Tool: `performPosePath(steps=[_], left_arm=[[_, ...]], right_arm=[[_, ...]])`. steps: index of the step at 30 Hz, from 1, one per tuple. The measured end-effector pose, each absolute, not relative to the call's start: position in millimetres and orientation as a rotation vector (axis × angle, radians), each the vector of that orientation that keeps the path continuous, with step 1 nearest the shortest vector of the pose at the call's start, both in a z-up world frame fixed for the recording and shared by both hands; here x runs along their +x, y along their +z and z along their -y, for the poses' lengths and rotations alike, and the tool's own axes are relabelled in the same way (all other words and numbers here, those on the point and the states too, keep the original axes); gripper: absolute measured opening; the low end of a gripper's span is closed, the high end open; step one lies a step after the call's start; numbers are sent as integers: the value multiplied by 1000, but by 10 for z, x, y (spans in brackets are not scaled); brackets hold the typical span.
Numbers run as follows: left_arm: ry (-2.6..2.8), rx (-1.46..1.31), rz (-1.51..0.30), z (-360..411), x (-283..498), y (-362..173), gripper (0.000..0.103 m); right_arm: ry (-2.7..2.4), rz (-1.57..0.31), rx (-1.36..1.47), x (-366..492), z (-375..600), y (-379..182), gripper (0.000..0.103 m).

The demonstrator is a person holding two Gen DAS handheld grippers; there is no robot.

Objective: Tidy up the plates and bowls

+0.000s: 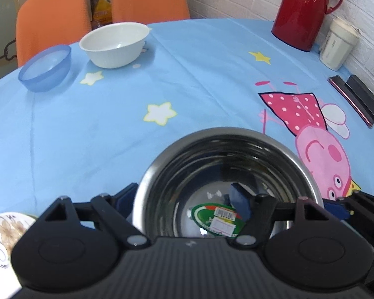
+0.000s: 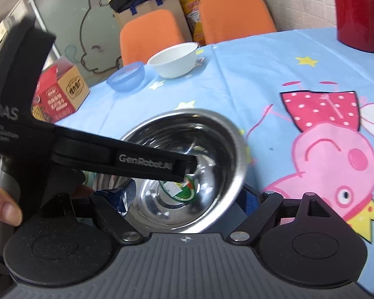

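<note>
A steel bowl (image 1: 227, 164) (image 2: 207, 147) with a green sticker (image 1: 217, 219) on its bottom sits close in front of me on the blue tablecloth (image 1: 187, 79). My left gripper (image 1: 183, 199) is open astride the bowl's left wall. One blue pad is outside the rim and the other hangs free inside. From the right wrist view its finger (image 2: 149, 159) reaches into the bowl. My right gripper (image 2: 185, 199) has its pads (image 2: 250, 201) either side of the bowl's near part. Whether they press is unclear. A white bowl (image 1: 114, 44) and a blue bowl (image 1: 46, 68) stand far left.
A flowered plate (image 1: 2, 236) lies at the near left edge. A red flask (image 1: 304, 10), a cream cup (image 1: 339, 44) and a phone with a black case (image 1: 354, 99) line the right wall. Orange chairs (image 1: 52, 17) stand behind the table. A hand (image 2: 2, 204) holds the left gripper.
</note>
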State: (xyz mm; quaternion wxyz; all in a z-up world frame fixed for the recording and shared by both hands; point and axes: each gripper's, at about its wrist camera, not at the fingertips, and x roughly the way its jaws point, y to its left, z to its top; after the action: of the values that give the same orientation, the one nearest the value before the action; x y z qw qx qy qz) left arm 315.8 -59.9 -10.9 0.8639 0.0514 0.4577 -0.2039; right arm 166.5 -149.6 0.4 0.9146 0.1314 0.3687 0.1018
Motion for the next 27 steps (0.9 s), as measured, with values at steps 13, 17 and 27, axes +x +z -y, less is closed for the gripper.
performPosePath(steps=[13,17,27], left_arm=[[-245,-6,-794,190,2837,321,73],[-235,9,-776,148,2839,378,73],[-203,21,-796,-13,3114,343,73]], right_arm=[[16,-658,416,1189,2066,1,72],[21,-651,422,1244,2087,38,73],[71,-635,286,1749,2045,260,73]])
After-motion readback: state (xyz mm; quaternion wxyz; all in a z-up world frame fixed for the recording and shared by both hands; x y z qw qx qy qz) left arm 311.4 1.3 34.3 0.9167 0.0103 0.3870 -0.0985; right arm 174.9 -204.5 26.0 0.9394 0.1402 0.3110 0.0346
